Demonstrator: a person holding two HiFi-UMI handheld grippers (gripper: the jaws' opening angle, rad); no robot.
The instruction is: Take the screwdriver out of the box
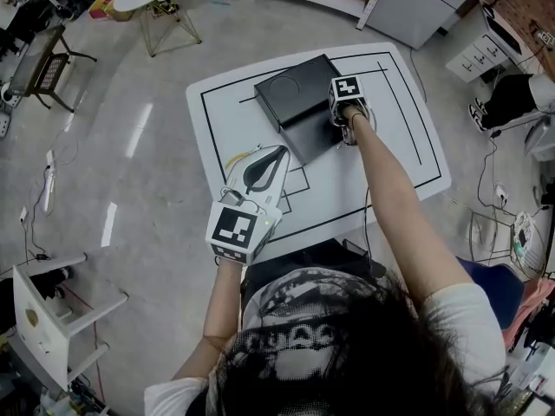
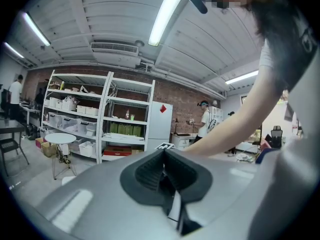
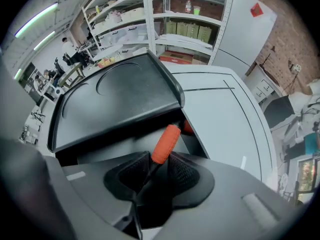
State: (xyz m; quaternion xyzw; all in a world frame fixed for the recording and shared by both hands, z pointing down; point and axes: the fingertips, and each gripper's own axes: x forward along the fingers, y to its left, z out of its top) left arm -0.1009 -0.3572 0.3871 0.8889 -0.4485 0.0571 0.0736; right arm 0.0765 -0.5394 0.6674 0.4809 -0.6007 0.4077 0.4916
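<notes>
1. Screwdriver (image 3: 166, 143) lying in the open side of the box (image 1: 299, 102), just under the tilted lid (image 3: 115, 99); orange handle pointing into the box, dark shaft running back between the jaws
2. Right gripper (image 3: 159, 160) aimed steeply down at it, jaws apart on either side of the handle-shaft joint, pads not visibly pressing; no trustworthy hold so far
3. Risk of closing on the thin shaft alone: too little to bite on, likely to swivel or slide out during the lift
4. Risk of pulling up rather than out: handle liable to catch on the lid's edge, dragging the box across the table (image 1: 399, 146) or knocking the screwdriver loose
5. Risk of bumping the second reddish thing (image 3: 187, 127) just behind the handle, too hidden to name, and jamming both in the opening
6. Left gripper (image 2: 163, 156) well apart from the box, near the table's front edge, jaws together on nothing; not steadying the box, hence nothing to stop a shift at any snag
</notes>
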